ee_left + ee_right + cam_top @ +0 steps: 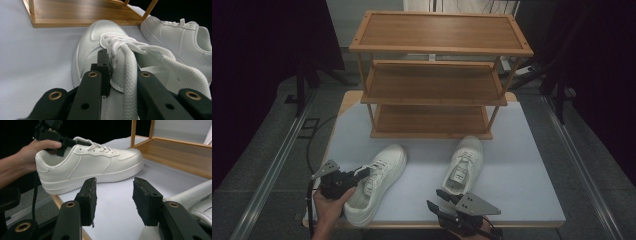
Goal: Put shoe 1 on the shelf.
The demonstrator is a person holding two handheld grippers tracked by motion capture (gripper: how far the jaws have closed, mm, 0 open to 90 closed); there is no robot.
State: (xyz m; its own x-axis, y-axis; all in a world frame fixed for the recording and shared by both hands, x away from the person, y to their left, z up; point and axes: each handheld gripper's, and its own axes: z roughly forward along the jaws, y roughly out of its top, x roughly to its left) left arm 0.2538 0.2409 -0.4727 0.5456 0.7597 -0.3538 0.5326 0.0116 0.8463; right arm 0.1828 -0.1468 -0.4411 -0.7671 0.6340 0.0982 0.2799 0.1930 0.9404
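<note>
At the table's near edge, the left gripper [362, 175] has its jaws closed on the tongue and laces of the left white leather low-top sneaker [376, 181], which lies on the pale grey tabletop [522, 165]. The right gripper [113, 200] hovers with jaws wide apart, holding nothing, just behind the right white sneaker [463, 164]. Beyond stands a three-tier bamboo shoe rack [437, 75], shelves bare.
</note>
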